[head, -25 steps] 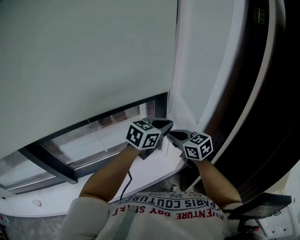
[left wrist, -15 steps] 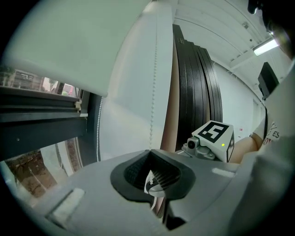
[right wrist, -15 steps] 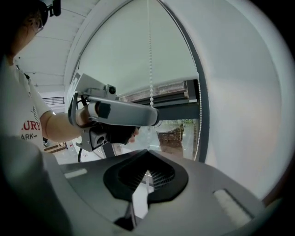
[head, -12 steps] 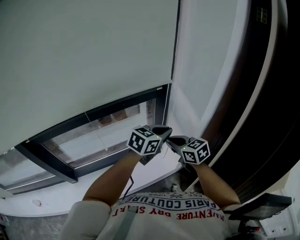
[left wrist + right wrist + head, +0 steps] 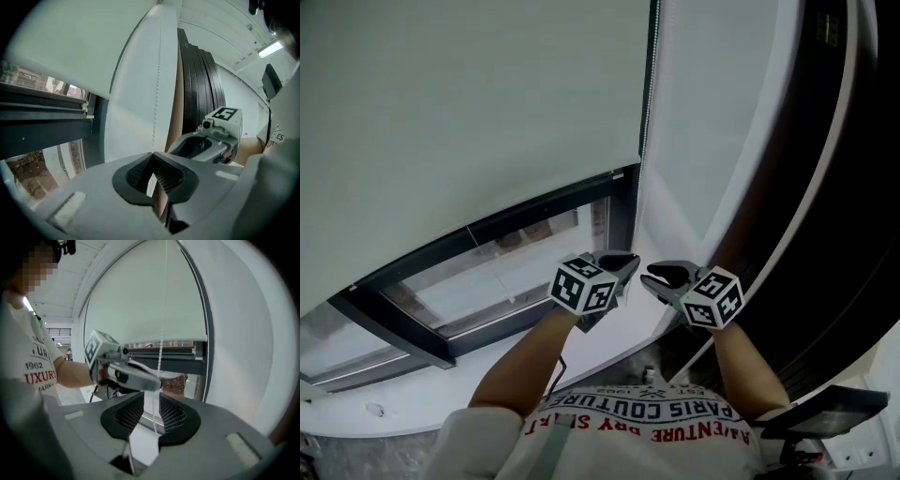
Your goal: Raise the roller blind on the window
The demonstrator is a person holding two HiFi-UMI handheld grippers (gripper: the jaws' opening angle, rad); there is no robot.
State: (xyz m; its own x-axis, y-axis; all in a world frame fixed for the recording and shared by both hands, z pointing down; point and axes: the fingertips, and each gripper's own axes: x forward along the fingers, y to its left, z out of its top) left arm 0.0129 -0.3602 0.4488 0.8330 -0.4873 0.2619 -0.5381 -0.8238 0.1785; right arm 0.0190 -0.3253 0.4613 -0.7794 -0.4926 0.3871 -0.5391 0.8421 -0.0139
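The white roller blind (image 5: 469,112) covers most of the window, and its lower edge hangs just above the dark frame. Its bead chain (image 5: 646,112) drops along the blind's right side to both grippers. My left gripper (image 5: 623,265) is shut on the bead chain (image 5: 157,84), which ends at its closed tips (image 5: 152,157). My right gripper (image 5: 654,275) sits just right of it. Its jaws have just been opening and stand apart; the chain (image 5: 161,348) runs loose between the pads (image 5: 171,416). The left gripper (image 5: 136,376) shows just beyond them.
A dark window frame (image 5: 487,230) and a white sill (image 5: 609,347) lie below the blind. A white reveal (image 5: 703,122) and dark curved panels (image 5: 825,187) stand to the right. A black object (image 5: 825,412) sits at the lower right.
The right gripper has let go of the chain, opened and shifted right, away from the left gripper. The left gripper has sunk slightly. A little more dark frame shows under the blind.
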